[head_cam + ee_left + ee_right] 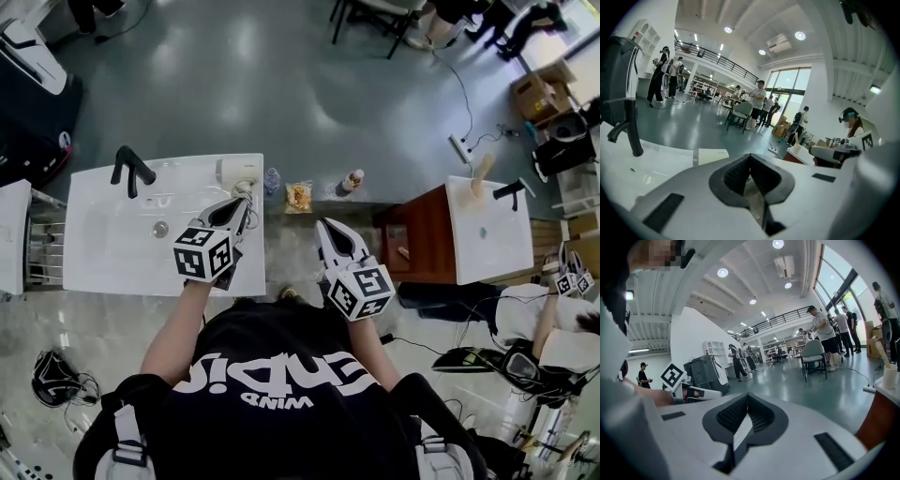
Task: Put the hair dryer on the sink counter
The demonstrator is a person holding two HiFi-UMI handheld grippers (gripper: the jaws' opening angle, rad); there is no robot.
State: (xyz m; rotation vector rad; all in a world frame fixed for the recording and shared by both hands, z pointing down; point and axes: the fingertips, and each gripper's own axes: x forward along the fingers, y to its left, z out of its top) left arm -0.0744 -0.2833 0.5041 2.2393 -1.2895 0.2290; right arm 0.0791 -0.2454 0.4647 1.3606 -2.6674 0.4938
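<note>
The white hair dryer (236,171) lies on the white sink counter (103,258) at its far right corner, with its cord trailing toward me. My left gripper (247,202) hovers just in front of it, shut, with nothing between its pads. In the left gripper view the jaws (750,157) are closed and the dryer's barrel (712,156) shows beyond them. My right gripper (322,223) hangs off the counter's right side over the floor, shut and empty; its closed jaws (747,397) fill the right gripper view.
A black faucet (129,171) and a drain (160,228) sit left of the dryer. A bottle (272,180), a snack bag (299,196) and a small bottle (352,180) lie beyond the counter. A second basin on a brown cabinet (422,239) stands to the right.
</note>
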